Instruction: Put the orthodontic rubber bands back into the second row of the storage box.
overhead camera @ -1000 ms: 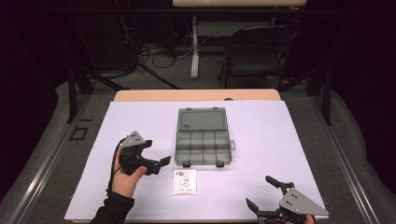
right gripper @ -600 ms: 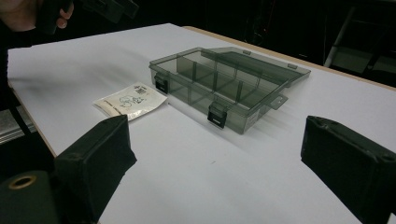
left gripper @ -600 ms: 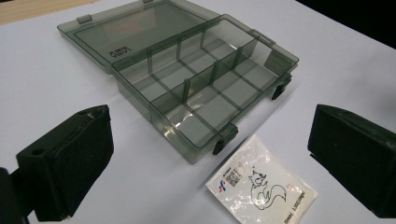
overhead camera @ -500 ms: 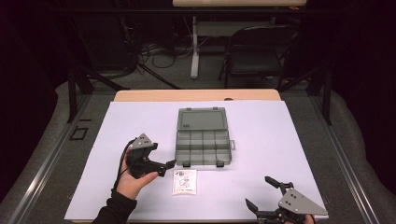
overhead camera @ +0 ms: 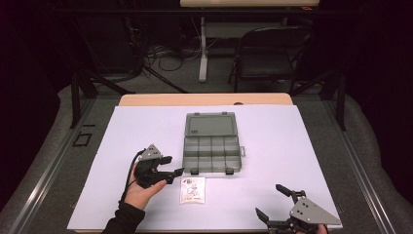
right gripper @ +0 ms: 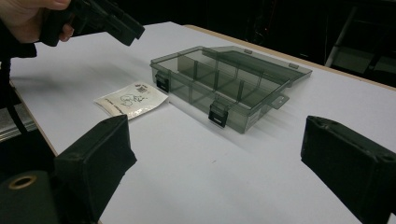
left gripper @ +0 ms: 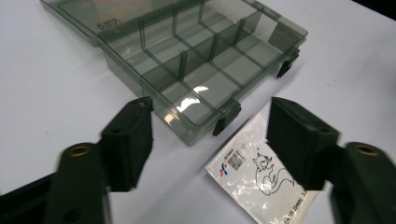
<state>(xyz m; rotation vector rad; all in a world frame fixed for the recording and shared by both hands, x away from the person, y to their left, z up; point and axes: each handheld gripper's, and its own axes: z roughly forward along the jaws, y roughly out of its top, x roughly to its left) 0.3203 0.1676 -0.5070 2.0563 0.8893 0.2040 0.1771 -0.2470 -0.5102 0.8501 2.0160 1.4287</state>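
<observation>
A small white printed packet (overhead camera: 192, 190) lies flat on the white table cover, just in front of an open smoky-grey compartment box (overhead camera: 212, 144). My left gripper (overhead camera: 174, 165) hovers left of the packet, pointing at it. In the left gripper view its jaws (left gripper: 210, 135) are open and have just been closing, with only air between them. The packet (left gripper: 259, 175) lies on the table beyond them, by the right jaw, next to the box's (left gripper: 196, 60) front corner. My right gripper (overhead camera: 269, 200) rests open at the near right edge; in its own view the jaws (right gripper: 219, 154) stand wide apart and hold nothing.
The box's lid (overhead camera: 211, 124) lies folded back flat behind it, and its compartments look empty. A folding chair (overhead camera: 268, 58) and a table leg (overhead camera: 202, 53) stand beyond the table's far edge. Bare white cover (overhead camera: 302, 141) stretches right of the box.
The left gripper has shifted right and a little down towards the packet, and its jaws stand closer together. The right gripper has not moved.
</observation>
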